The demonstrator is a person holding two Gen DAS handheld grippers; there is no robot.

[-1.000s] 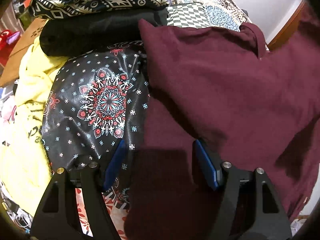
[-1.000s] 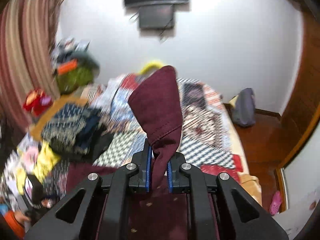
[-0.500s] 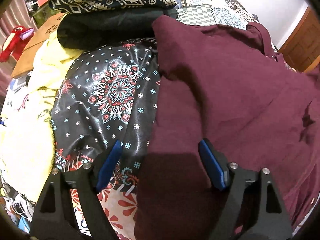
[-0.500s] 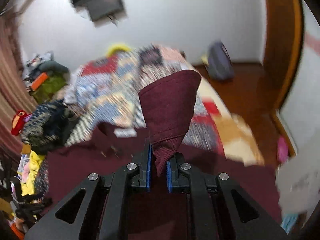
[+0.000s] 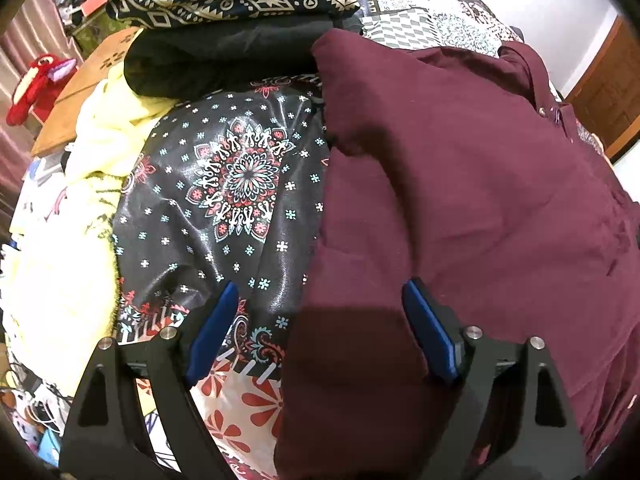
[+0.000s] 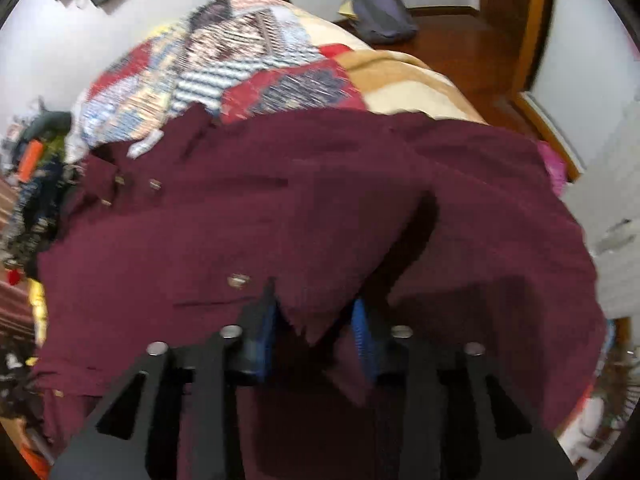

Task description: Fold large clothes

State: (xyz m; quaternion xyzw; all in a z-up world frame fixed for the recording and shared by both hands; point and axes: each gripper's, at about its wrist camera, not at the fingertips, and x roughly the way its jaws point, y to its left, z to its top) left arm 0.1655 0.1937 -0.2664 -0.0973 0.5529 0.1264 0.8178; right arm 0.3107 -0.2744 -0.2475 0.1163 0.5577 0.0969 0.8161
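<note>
1. Nearest in the left wrist view, the left gripper [image 5: 316,308] is hanging with its blue fingers [image 5: 212,332] spread wide, gripping nothing; the near left edge of the maroon shirt [image 5: 460,200] is lying in the gap between them, closer to the right-hand finger.

2. Nearest in the right wrist view (which is blurred), the right gripper [image 6: 316,320] is standing part open, and a folded flap of the maroon shirt [image 6: 300,200] is drooping between its fingers; whether either pad is touching the cloth I cannot tell.

3. Further up both frames, the shirt is lying spread across the patchwork quilt [image 6: 240,60], its buttoned placket [image 6: 132,184] sitting at the left of the right wrist frame and near the right edge of the left wrist frame.

4. In the left wrist view the shirt's long axis is running from lower centre toward the upper right, so the free side edge is lying directly ahead of the left gripper; that hand looks the nearer one for the next pinch.

5. Left of the shirt, a black floral cloth [image 5: 224,184] is lying partly tucked under its edge, with a yellow garment [image 5: 80,200] beyond it.

6. Farthest, at the top of the left frame, a dark folded stack [image 5: 228,20] is touching the shirt's upper left corner.
</note>
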